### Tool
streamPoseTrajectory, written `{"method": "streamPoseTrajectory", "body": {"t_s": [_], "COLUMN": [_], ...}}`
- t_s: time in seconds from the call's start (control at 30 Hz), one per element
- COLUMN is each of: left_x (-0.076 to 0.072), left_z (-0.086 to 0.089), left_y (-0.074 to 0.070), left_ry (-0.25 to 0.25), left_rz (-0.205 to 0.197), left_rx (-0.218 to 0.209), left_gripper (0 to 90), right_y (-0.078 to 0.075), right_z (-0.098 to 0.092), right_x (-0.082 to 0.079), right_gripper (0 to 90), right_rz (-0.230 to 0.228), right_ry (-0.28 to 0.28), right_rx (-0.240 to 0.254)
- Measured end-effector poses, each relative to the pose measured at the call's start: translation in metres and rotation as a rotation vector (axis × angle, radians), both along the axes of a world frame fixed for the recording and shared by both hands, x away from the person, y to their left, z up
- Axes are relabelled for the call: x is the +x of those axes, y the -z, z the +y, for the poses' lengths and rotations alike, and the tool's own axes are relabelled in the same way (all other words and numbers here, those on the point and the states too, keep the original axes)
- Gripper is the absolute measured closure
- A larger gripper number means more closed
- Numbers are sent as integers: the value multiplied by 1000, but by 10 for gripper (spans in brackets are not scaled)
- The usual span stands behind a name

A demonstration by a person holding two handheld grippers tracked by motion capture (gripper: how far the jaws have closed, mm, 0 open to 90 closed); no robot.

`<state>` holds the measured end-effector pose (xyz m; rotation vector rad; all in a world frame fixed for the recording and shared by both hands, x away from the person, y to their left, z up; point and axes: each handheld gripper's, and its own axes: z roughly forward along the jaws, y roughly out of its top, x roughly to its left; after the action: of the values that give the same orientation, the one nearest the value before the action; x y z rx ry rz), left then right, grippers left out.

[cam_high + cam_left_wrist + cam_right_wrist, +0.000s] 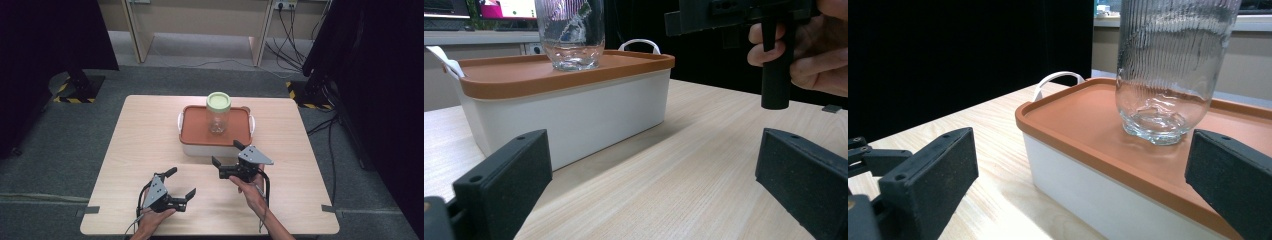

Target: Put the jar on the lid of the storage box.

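Light wood desk (pixel 150 130) at frame centre, grey carpet around, black curtains at both sides. White box (pixel 215 148) with orange lid (pixel 197 127) at desk's upper middle; glass jar (pixel 218 114), green cap, upright on lid. Left claw (pixel 182 185) lower left, wide open, empty. Right claw (pixel 226 153) just below box, wide open, empty.

Two black hand-held grippers, left (pixel 182 184) and right (pixel 226 153), each topped by a grey three-cornered plate with small dark screws. Matte, grainy rectangular jaw pads, a screw hole near each tip. Black cables trailing. Forearms bare, no sleeves.
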<state>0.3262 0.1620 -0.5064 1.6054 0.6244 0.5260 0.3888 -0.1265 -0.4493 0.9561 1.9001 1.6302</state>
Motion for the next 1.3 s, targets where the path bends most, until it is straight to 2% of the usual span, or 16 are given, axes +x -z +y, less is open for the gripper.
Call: {"method": "streamPoseTrajectory", "body": {"t_s": [0.97,1.3], "left_x": [0,0], "left_z": [0,-1], "left_y": [0,0], "left_ry": [1,1], "left_rz": [-2,-3], "left_rx": [2,3], "left_gripper": [10,10], "right_y": [13,11], "right_z": [-5,-4], "right_x": [-21,-25], "right_gripper": [9,9], "right_rz": [18,5], "right_ry": [-27,-35], "right_rx": [-2,4]}}
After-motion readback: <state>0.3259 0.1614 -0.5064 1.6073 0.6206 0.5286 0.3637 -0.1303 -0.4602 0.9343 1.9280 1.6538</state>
